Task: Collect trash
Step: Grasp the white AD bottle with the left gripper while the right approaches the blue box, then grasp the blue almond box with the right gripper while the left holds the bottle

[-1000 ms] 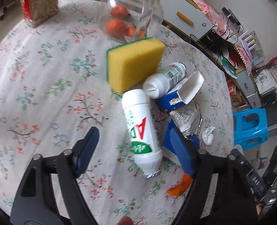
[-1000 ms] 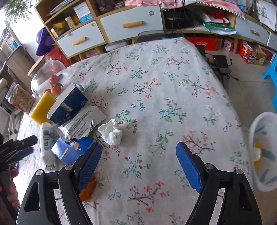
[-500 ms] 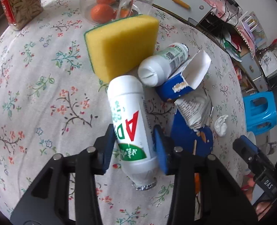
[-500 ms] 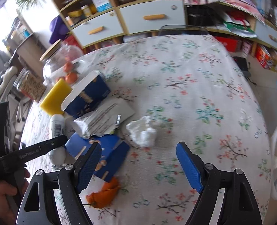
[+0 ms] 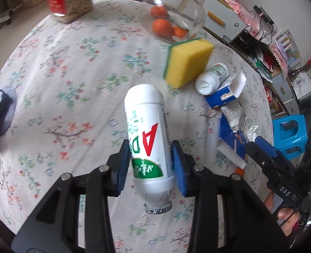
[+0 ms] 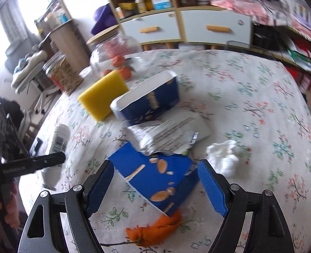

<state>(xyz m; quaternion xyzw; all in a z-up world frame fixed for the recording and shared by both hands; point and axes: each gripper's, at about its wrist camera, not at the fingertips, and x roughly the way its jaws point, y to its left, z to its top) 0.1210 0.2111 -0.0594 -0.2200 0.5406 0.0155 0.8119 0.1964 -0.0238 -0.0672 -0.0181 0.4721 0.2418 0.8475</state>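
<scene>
The left gripper point(image 5: 150, 160) is clamped low on the white AD drink bottle point(image 5: 148, 142), light, smooth, crushable plastic. The right gripper point(image 6: 155, 186), jaws apart, straddles a flattened blue snack box point(image 6: 161, 179) on the bench point(image 6: 250, 88); crumpled tissue point(image 6: 224, 157) at two o'clock.

Left gripper point(image 5: 150, 164): we see its jaws clamped, blue pads pressing both sides of what they hold, low centre of its own view.
Right gripper point(image 6: 155, 184): our jaws stand wide apart, pads touching nothing, at the bottom of its view.
Hands: our fingers point(image 5: 286, 219) wrap the right handle, lower right.
</scene>
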